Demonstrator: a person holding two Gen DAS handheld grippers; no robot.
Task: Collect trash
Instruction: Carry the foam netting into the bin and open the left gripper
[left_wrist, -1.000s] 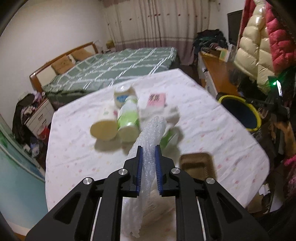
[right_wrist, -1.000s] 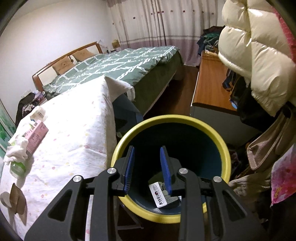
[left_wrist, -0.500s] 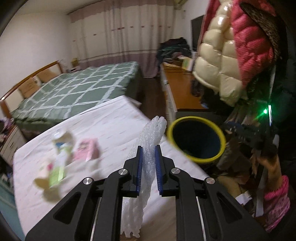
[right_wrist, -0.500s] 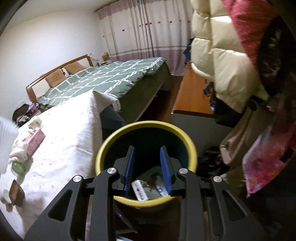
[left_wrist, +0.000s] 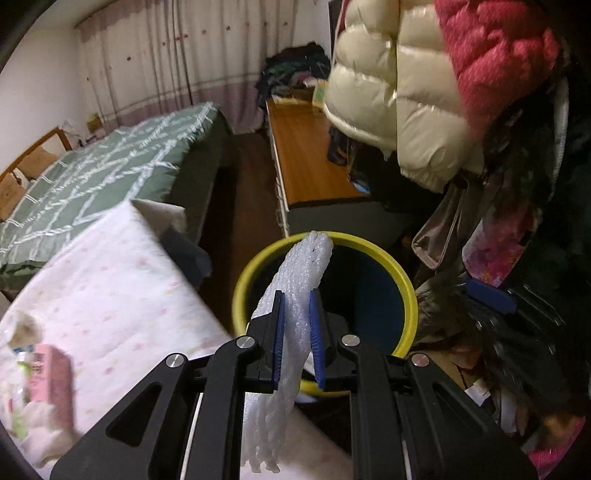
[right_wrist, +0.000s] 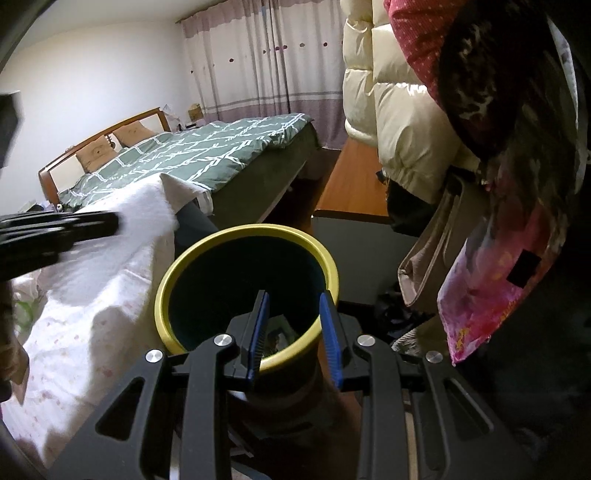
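Swung off the worktop (left_wrist: 110, 280), the left gripper (left_wrist: 297, 332) now hangs at the near rim of the yellow-rimmed bin (left_wrist: 399, 269), clamped on a strip of bubble wrap (left_wrist: 295, 280) whose top leans ahead over the opening while its tail droops behind the fingers. It looks light, soft and springy; the mid-length hold suits it. Across, the right gripper (right_wrist: 293, 332) hovers over the same bin, jaws apart and empty. Beyond its fingers, a printed wrapper (right_wrist: 277, 336) lies inside.
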